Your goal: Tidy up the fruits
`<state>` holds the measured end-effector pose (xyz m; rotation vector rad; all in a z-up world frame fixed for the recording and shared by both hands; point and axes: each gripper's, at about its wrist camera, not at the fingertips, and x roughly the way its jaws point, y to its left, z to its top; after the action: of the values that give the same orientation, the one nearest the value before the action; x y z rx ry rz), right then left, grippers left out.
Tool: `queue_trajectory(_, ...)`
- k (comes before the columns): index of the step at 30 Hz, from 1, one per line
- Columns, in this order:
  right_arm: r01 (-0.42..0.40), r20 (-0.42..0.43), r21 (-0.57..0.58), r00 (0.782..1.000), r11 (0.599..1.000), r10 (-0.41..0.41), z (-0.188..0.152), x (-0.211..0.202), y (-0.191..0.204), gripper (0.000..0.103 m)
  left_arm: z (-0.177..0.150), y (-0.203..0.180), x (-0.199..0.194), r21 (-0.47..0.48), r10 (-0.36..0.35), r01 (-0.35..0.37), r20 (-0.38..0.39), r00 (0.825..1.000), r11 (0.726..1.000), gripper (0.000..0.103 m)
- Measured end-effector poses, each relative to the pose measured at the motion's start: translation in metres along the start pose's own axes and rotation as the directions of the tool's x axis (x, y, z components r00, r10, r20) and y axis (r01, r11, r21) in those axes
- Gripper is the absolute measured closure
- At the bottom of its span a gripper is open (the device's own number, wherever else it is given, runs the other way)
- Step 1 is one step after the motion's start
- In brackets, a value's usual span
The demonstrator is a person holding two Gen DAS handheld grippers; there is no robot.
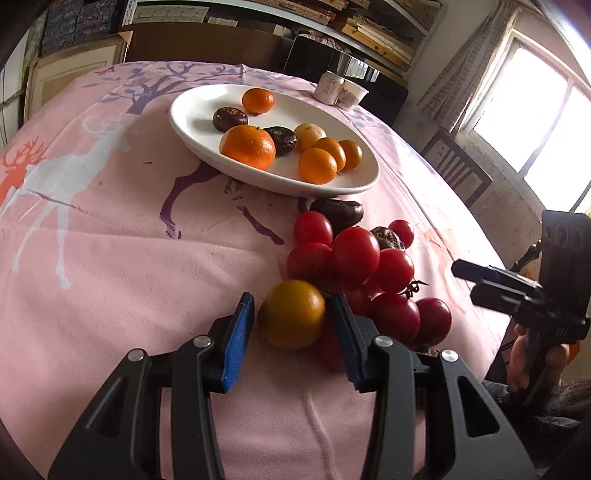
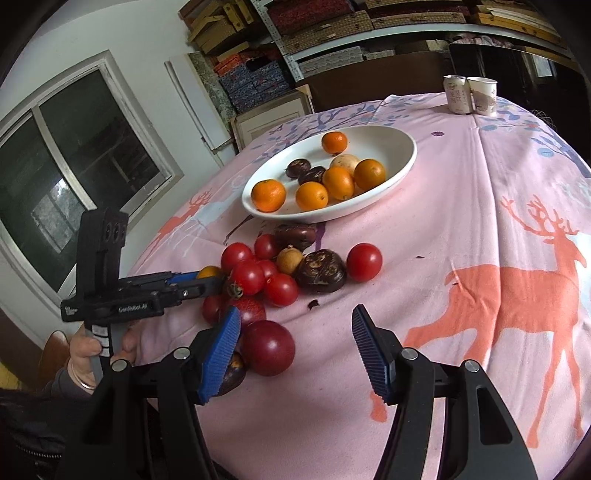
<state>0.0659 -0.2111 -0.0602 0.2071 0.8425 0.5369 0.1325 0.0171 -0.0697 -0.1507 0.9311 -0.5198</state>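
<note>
The left gripper (image 1: 291,314) straddled a small orange (image 1: 291,314) at the near edge of the fruit pile, its jaws narrowed around it; the right blue pad (image 1: 345,332) looked pressed to the fruit, the left one (image 1: 240,332) seemed a hair off, so the grip was likely not yet firm. Doing this well would mean squeezing until both pads bear evenly, gently enough not to bruise, then lifting straight up so the tomatoes (image 1: 354,254) touching the orange are not dragged or sent rolling; the white plate (image 1: 192,129) beyond the pile, already holding oranges and dark fruits, seemed the place to carry it. The right gripper (image 2: 295,339) hung half open and empty on the near side of the pile, a dark red fruit (image 2: 267,347) just beside its left pad; best kept clear of the lift. The surface (image 1: 110,277) wore a pink cloth printed with deer and trees, soft enough to slow a rolling fruit; two cups (image 1: 340,90) stood at its far edge beyond the plate. Past the plate rose shelves (image 1: 369,29) stacked with boxes; a bright window (image 1: 524,122) lay to its right.
</note>
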Motion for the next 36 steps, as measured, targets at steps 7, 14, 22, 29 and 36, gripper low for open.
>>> queue_trajectory(7, -0.075, -0.097, -0.036, 0.993, 0.997, 0.071, -0.014, 0.015, 0.007, 0.051, 0.001, -0.004, -0.034, 0.0, -0.012, 0.012, 0.099, 0.995, 1.0, 0.066)
queue_trajectory(14, -0.116, -0.111, 0.016, 0.987, 0.993, 0.117, -0.013, 0.034, 0.003, 0.064, -0.001, -0.02, -0.046, 0.038, -0.005, 0.0, 0.118, 0.993, 0.999, 0.066)
queue_trajectory(22, -0.13, 0.003, 0.039, 0.991, 0.991, 0.13, 0.008, 0.005, -0.009, 0.064, 0.014, -0.022, -0.05, 0.042, -0.005, -0.001, 0.152, 0.988, 0.999, 0.066)
queue_trajectory(29, -0.062, 0.099, 0.055, 0.993, 0.997, 0.057, 0.075, 0.001, -0.029, 0.064, 0.069, -0.035, -0.027, 0.097, 0.02, -0.035, 0.154, 0.988, 0.995, 0.066)
queue_trajectory(36, -0.001, 0.1, 0.082, 0.995, 0.997, -0.007, 0.145, 0.047, -0.047, 0.064, 0.118, -0.045, 0.024, 0.136, 0.058, -0.074, 0.116, 0.992, 0.988, 0.066)
